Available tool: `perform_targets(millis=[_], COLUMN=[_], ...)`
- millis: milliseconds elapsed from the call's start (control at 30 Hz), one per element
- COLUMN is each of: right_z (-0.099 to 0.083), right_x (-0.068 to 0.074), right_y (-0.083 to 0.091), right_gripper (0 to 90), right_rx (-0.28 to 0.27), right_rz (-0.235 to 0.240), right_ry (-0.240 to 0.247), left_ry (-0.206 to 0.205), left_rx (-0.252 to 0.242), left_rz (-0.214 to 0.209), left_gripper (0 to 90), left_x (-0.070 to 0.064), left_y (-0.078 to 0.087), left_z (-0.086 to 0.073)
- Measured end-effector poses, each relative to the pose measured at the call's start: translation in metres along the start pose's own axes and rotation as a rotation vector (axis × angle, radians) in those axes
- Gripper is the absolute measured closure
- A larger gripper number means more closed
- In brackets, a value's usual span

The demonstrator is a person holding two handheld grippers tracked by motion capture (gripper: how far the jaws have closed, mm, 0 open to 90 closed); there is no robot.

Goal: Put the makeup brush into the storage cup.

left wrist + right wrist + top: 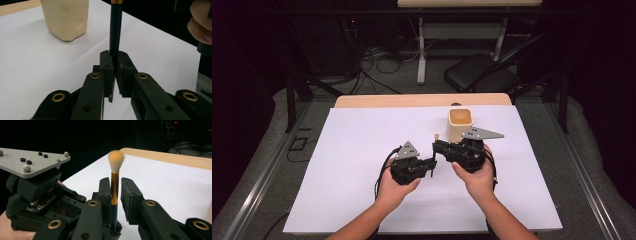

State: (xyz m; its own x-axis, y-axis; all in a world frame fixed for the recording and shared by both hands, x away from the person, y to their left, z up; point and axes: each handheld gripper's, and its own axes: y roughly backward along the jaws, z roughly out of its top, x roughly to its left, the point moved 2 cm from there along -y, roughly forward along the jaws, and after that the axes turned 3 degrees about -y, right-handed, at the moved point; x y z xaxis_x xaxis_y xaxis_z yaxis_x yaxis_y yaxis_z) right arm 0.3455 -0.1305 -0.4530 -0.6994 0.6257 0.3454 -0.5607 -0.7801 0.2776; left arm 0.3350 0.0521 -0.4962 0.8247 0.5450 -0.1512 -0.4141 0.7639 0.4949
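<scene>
Between my two grippers the brush (114,185) stands upright: left gripper (113,75) clamps its handle, right gripper (117,195) jaws open around its ferrule.

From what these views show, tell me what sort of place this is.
Probably a lab or recording workspace: a table under a white sheet, dark curtains around it, cables on the floor behind, and a black chair. Both grippers work a small brush there.
</scene>
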Motion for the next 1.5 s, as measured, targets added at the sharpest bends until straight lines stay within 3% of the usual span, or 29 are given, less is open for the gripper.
perform_targets(millis=[767,1000,1500], right_z=[0.0,0.0004,0.0039], right_x=[-0.0008,-0.0005,-0.0022], right_y=[0.0001,-0.0002,0.0011], right_gripper=[83.3,83.4,83.5], right_rx=[0.013,0.017,0.008], right_rz=[0.001,0.001,-0.017], right_ry=[-0.003,0.002,0.019], left_ry=[0.0,0.02,0.06], left_rx=[-0.001,0.0,-0.035], left_rz=[-0.003,-0.011,-0.007], left_gripper=[83.6,83.2,71.6], left_x=[-0.001,-0.0004,0.0036], left_y=[-0.0013,-0.0004,0.0036], left_z=[-0.0006,-0.0002,-0.0002])
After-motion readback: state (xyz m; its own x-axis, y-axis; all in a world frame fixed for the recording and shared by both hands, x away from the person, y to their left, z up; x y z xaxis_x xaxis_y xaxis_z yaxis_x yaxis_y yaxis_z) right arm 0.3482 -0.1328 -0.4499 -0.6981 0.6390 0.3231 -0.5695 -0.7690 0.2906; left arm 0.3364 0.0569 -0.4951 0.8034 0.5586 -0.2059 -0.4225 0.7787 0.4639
